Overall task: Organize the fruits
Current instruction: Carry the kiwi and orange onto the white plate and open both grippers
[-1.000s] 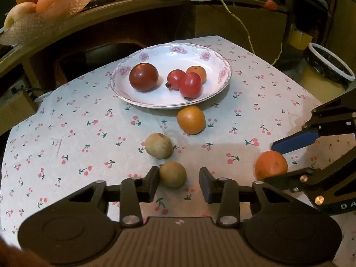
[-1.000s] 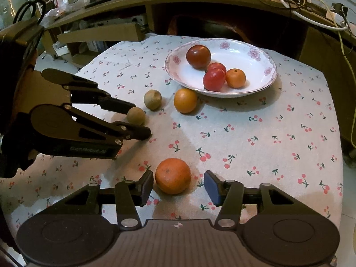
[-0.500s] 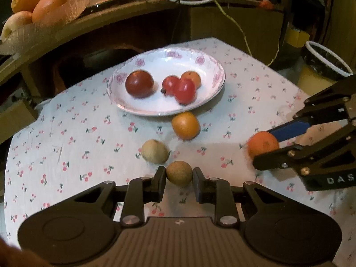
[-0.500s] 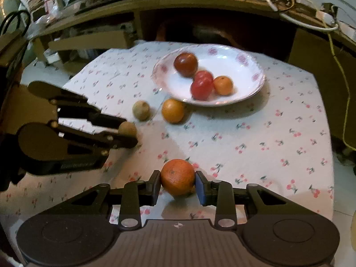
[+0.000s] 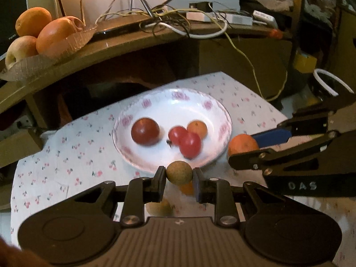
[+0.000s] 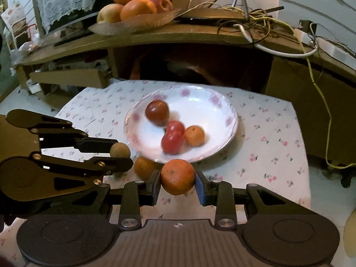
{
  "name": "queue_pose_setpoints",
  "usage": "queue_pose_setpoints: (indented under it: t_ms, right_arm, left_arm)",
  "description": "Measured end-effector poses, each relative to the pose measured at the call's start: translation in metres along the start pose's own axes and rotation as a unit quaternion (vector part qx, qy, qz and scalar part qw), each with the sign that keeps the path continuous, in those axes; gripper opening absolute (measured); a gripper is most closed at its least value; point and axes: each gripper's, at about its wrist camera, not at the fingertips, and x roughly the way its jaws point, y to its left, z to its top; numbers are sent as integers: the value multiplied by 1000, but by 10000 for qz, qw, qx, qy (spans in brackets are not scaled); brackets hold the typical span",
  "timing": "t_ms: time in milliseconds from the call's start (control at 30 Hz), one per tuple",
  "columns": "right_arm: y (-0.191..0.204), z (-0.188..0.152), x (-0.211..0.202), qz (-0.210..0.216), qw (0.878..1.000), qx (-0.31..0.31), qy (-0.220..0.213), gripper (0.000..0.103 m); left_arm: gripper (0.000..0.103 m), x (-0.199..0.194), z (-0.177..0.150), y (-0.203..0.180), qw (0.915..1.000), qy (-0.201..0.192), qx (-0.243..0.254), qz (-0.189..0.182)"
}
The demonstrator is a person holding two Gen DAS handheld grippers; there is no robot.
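Left wrist view: the left tool [image 5: 179, 175] pinches a small brown fruit [image 5: 179, 173] between its pads, held above the bench just short of the near rim of the plate [image 5: 223, 115]. The plate carries a dark tomato [image 5: 145, 131], two red tomatoes [image 5: 189, 144] and a small orange fruit [image 5: 197, 129]. The right tool [image 5: 241, 145] enters from the right, gripping an orange [image 5: 241, 143] beside the plate rim. Below the left tool, another orange fruit [image 5: 186, 188] and a pale fruit [image 5: 160, 208] lie on the bench, partly hidden.

Right wrist view: the right tool [image 6: 177, 178] clamps the orange [image 6: 177, 176] at its widest part, raised in front of the plate [image 6: 231, 120]. The left tool [image 6: 121, 153] holds the brown fruit [image 6: 120, 150] at the left rim.

We judge the step in hand to be carrying both fruits to the plate. To do it well, we keep each grip firm until the fruit is over bare white plate, lower it close to the surface, then spread the pads slowly so it does not roll. We aim for the open far side, clear of the tomatoes, and keep the two tools apart.

Surface and room: the bench wears a white cloth printed with cherries [image 6: 267, 138]. Behind stands a curved wooden shelf [image 6: 155, 37] with tangled cables [image 6: 255, 22] and a glass dish of fruit [image 6: 135, 20]. Light is dim and warm
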Motion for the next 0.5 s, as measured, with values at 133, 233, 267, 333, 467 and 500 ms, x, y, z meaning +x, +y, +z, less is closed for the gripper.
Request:
queue_pose_setpoints:
  t_ms: [133,233,267,333,467,500]
  right_arm:
    - [-2,6,4,-43,10000,40,-67,34]
    - [-4,10,9,-78,9999,62,-101,34]
    - [-5,10,11,-98,9999,69,-100,34]
    - [-8,12,15,-146,9998,94,-92,34]
    - [-10,16,22,-204,9997,94,-99,34]
    - [-10,17,23,-209,9997,92,-93,34]
  left_arm:
    - [31,8,6,3,10000,-36,-13,63]
    - [31,15,8,6,9999,1,-73,86]
    - [31,17,8,7,9999,6,-90,102]
    - [31,21,10,8,9999,3,-126,105]
    - [31,27,13,9,9998,-3,-140,102]
    - [31,28,13,10,9998,7,-145,107]
